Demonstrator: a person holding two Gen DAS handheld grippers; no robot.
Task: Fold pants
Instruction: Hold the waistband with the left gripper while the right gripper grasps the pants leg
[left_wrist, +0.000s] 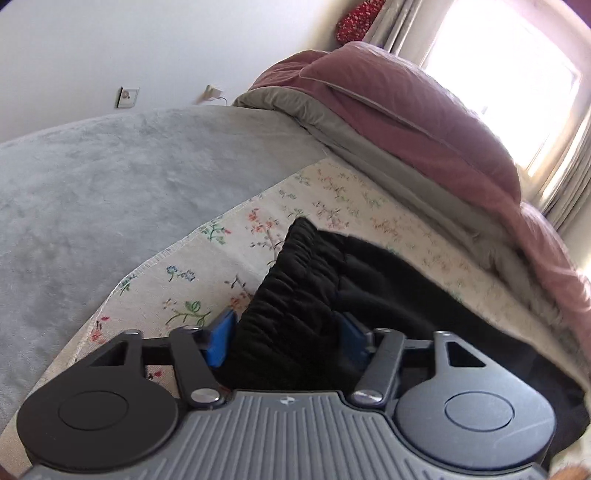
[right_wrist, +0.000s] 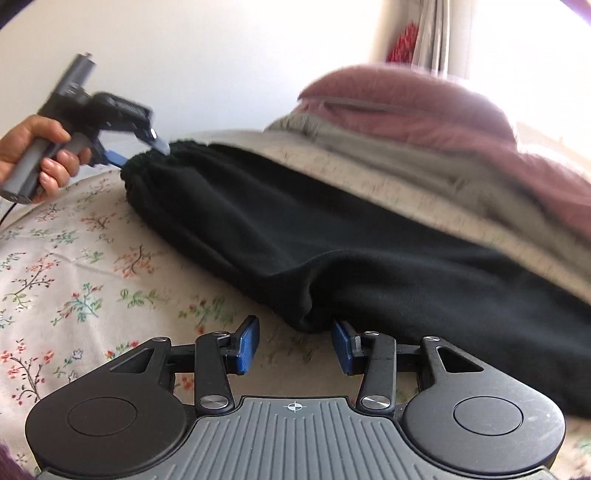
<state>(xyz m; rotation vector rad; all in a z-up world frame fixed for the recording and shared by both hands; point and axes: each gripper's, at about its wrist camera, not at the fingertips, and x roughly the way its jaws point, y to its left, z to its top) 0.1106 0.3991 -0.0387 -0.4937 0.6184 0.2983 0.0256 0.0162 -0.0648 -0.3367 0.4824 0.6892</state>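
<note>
On the bed, seen from the left wrist, lies one pair of black pants (left_wrist: 317, 295) on one floral sheet (left_wrist: 221, 236), with one grey blanket (left_wrist: 110, 177) to the left and one pink quilt (left_wrist: 424, 122) with a grey underside bunched behind. Two wall sockets (left_wrist: 127, 96) show on the white wall, and one curtained window (left_wrist: 517, 66) glares at the right. The left gripper (left_wrist: 290, 341) has its two blue pads standing wide, and the gathered waistband of the pants sits between them; whether the pads press on the cloth cannot be told.

From the right wrist, the same single pair of pants (right_wrist: 295, 229) stretches across the floral sheet (right_wrist: 74, 258), waistband at the far left, a folded lower edge nearest the camera. The right gripper (right_wrist: 295, 343) has its jaws partly apart; that near edge of cloth lies just ahead of the gap, closer to the right pad, and neither pad clamps it. One hand (right_wrist: 40, 155) holds the left gripper (right_wrist: 144, 153) at the waistband corner, its tips at the cloth. The pink quilt (right_wrist: 424, 110) lies beyond, blurred.
</note>
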